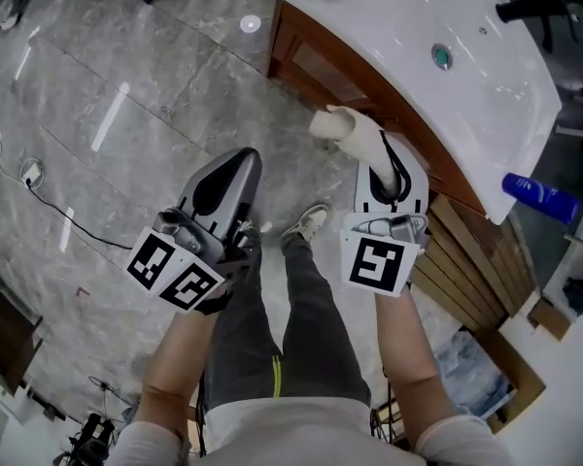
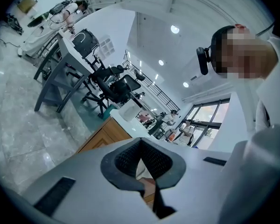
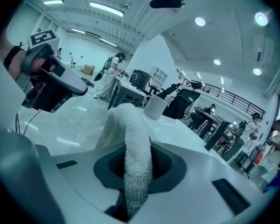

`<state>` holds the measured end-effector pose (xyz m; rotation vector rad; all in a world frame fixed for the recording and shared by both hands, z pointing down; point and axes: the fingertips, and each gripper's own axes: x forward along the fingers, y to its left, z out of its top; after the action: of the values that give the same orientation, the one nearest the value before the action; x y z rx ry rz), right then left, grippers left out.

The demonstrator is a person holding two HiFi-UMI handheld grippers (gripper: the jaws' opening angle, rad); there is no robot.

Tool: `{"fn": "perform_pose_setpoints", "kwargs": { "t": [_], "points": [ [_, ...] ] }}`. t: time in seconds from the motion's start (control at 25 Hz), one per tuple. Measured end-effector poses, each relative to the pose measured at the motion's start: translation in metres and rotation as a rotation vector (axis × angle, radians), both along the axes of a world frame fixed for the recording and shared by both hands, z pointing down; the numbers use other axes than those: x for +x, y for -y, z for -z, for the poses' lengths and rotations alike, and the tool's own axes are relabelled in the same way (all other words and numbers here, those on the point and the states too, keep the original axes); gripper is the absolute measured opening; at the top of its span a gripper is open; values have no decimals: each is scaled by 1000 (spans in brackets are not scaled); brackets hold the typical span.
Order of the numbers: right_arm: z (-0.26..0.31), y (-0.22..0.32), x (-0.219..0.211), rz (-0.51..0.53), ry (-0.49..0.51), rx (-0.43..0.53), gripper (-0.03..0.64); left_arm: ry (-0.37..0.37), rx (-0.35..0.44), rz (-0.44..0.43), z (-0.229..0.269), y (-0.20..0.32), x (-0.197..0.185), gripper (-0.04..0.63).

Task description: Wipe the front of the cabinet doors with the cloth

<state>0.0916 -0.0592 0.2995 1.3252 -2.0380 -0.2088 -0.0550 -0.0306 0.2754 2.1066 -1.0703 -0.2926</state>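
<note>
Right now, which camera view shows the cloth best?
The right gripper view: the cloth fills the middle, clamped in the right gripper. The head view shows only its end poking out past that gripper. The left gripper view shows no clear cloth.

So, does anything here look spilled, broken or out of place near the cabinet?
Nothing looks spilled or damaged. The cloth is clamped in the right tool, near the wooden cabinet. The left tool is shut and empty. Only a loose cable lies on the floor, away from the cabinet.
</note>
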Motion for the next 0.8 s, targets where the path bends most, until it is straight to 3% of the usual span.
{"fn": "perform_pose_setpoints", "kwargs": {
  "t": [0.44, 0.8],
  "points": [
    [102, -13, -23, 47, -15, 40, 72, -18, 32, 38, 99, -7, -28, 15],
    [151, -17, -36, 54, -19, 55, 71, -25, 46, 23, 146, -10, -35, 15]
  ]
}}
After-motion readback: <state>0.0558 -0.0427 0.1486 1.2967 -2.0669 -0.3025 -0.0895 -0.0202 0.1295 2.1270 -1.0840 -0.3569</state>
